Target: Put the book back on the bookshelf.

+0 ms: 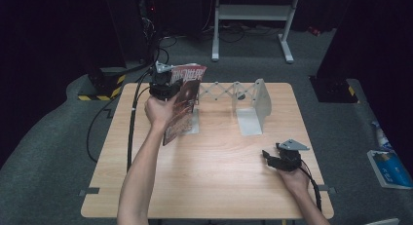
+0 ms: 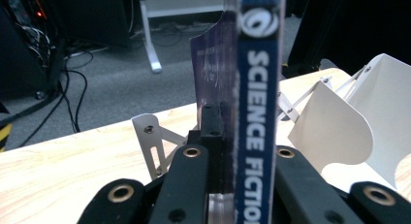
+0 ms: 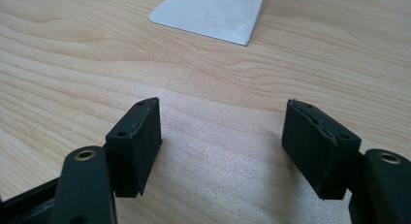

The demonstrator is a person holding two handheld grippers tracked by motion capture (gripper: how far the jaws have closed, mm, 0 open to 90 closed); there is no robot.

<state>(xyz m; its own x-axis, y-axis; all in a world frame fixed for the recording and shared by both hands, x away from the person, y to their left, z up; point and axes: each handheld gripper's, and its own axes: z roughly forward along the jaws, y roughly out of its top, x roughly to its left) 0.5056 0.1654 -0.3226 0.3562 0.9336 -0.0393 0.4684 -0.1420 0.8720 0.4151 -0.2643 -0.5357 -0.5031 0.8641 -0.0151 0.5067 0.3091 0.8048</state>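
Magazine stands upright at the back left of the surface, pinched by its spine in the left hand-held gripper, against the left plate of the white expandable bookend rack. Its right plate stands well apart. The right hand-held gripper rests near the front right, jaws wide with nothing between them.

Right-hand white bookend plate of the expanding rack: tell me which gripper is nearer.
Right. The right gripper, open, rests on the table just in front of that plate; the left gripper holds the book by the rack's far end.

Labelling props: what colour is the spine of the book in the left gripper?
Blue with white lettering; the book's spine shows best in the left gripper view.
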